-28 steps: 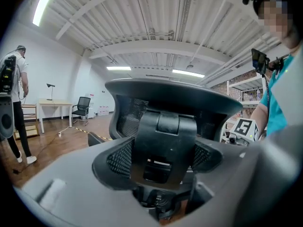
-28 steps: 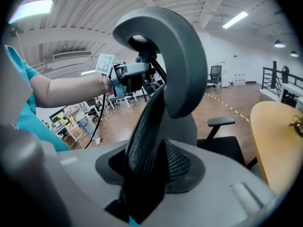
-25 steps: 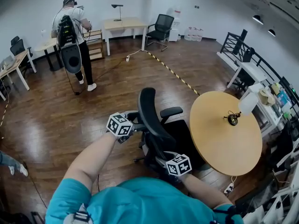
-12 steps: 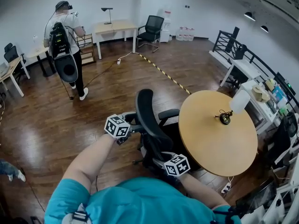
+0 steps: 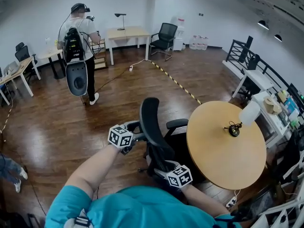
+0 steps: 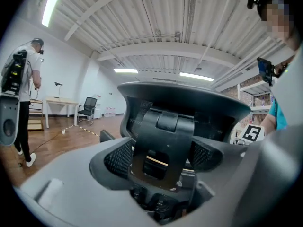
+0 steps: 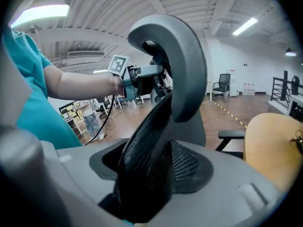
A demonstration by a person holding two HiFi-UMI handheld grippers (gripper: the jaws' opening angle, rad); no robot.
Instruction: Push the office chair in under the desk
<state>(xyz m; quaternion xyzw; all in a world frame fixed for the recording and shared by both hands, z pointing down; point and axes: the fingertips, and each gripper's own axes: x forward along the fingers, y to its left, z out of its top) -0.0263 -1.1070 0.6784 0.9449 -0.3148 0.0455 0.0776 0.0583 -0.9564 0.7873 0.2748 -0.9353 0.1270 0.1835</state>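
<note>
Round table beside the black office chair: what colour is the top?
Plain light tan wood. The round wooden tabletop shows best in the head view.

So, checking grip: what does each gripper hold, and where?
Left gripper seems clamped on the office chair by its rear bracket; right gripper, jaws just opening, straddles its backrest edge.
</note>
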